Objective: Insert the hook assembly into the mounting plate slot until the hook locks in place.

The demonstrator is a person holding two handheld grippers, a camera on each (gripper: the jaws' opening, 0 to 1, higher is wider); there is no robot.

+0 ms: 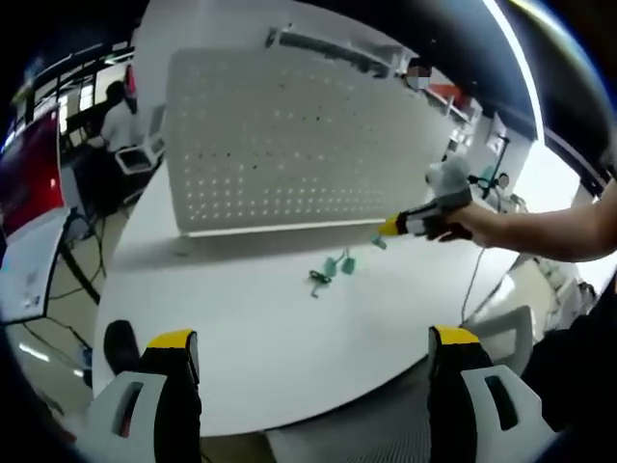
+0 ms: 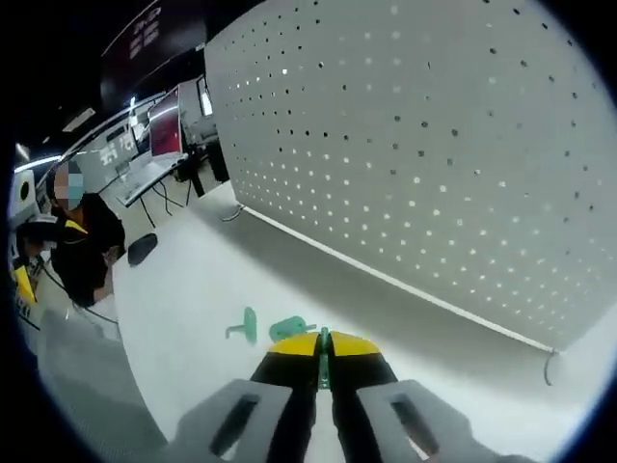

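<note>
While right claw grips a green hook, nothing's inserted yet.
Pegboard w/o hooks; left claw released; spare hooks on tabletop nr pegboard.

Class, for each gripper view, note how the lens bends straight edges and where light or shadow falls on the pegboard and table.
Left gripper view: the white perforated pegboard bulges, its straight edges curving, and a soft shadow lies on the white table along its base; the right gripper looks slightly soft. Right gripper view: the pegboard's bottom edge bows, evenly lit without glare; the green hook sits pinched between the shut jaws.
</note>
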